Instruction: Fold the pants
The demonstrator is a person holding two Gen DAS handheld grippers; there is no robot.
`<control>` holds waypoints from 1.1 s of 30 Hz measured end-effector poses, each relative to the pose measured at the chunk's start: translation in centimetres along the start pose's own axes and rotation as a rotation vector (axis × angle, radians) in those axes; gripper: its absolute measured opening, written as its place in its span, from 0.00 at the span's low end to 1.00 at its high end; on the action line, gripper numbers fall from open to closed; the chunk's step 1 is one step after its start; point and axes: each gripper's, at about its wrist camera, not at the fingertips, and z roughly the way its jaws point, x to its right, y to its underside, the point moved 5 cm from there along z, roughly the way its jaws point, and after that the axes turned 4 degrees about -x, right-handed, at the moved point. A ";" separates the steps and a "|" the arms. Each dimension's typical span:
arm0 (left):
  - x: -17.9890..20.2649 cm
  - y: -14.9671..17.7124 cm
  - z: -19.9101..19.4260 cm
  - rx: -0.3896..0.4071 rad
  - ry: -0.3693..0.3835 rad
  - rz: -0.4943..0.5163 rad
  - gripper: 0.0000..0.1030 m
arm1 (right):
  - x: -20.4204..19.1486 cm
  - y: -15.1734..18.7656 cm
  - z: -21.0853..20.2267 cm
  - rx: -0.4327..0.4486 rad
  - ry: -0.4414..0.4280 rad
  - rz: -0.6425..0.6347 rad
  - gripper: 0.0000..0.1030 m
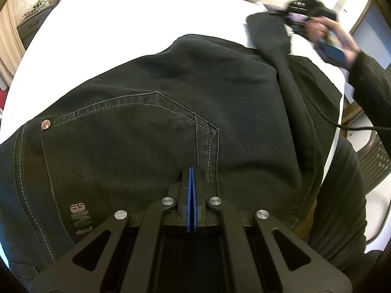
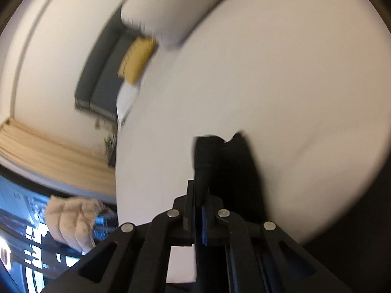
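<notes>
Black pants [image 1: 171,112] spread on white bed [image 1: 136,17], seat end under clenched, empty left gripper [image 1: 190,171]. Leg end pinched in right gripper [image 2: 199,195], lifted. Thin bite on bunched cloth: could slip mid-swing, dropping leg crooked; unpinned seat could drag along.

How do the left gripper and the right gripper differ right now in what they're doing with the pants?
The left gripper points down at the back pocket of the pants, its jaws shut with no cloth between them; the right gripper is shut on a pant leg end. The left view is sharp; the right gripper appears blurred. Both have black frames and blue pads.
</notes>
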 end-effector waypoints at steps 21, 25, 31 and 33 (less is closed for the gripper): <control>1.8 -1.5 0.0 -0.032 -0.073 -0.032 0.00 | 18.7 3.7 -15.1 0.235 -0.027 0.358 0.28; 2.0 -1.4 0.1 -0.036 -0.086 -0.036 0.00 | 19.7 3.8 -15.3 0.232 0.013 0.387 0.04; 2.4 -1.2 0.0 -0.039 -0.099 -0.028 0.00 | 21.1 4.5 -16.9 0.255 0.058 0.408 0.03; 2.5 -1.0 0.0 -0.039 -0.103 -0.020 0.00 | 21.4 4.3 -16.9 0.255 0.055 0.422 0.03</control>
